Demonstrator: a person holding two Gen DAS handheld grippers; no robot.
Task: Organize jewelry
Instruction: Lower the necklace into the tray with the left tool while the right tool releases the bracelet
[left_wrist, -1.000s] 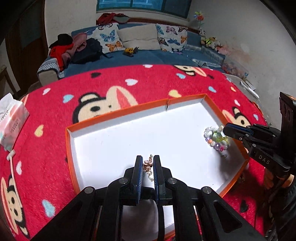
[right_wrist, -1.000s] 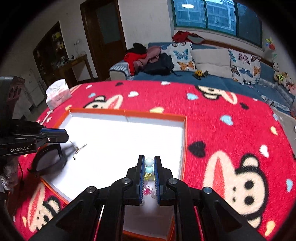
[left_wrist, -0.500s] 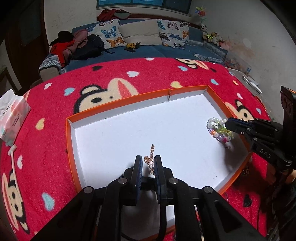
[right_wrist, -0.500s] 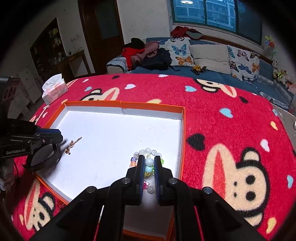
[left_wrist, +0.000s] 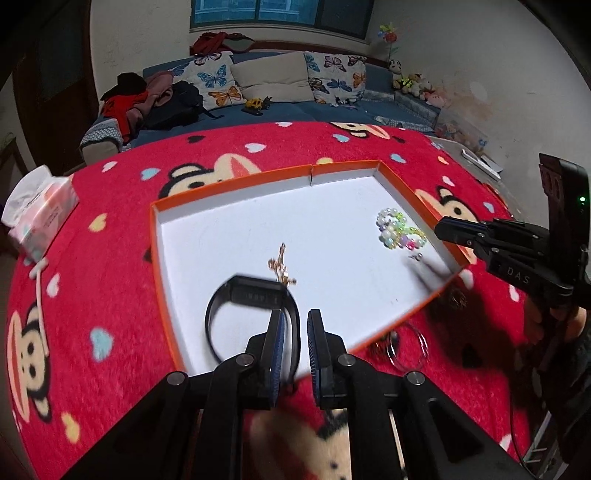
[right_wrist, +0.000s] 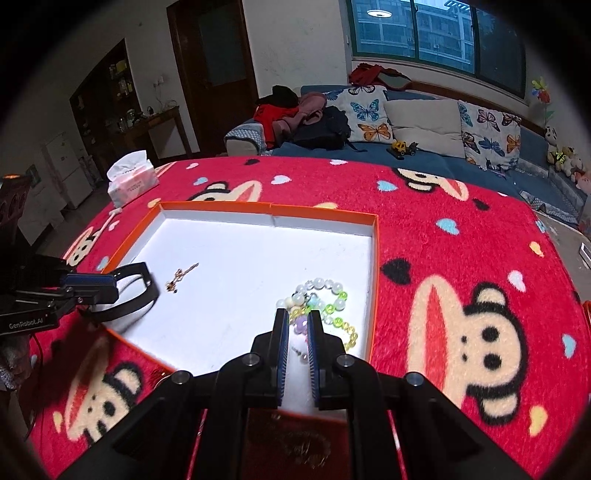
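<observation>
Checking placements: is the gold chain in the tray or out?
In. The gold chain lies loose on the white floor of the tray, near the black band, clear of both sets of fingers.

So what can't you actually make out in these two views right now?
- Black band: motion-blurred in the left wrist view; its near end hides behind the left gripper, so a grip can't be confirmed.
- Gold chain: too small to tell its type.
- Rings on the red cloth beside the tray: dim, count unclear.
- Beaded bracelets: near part covered by the right gripper.
</observation>
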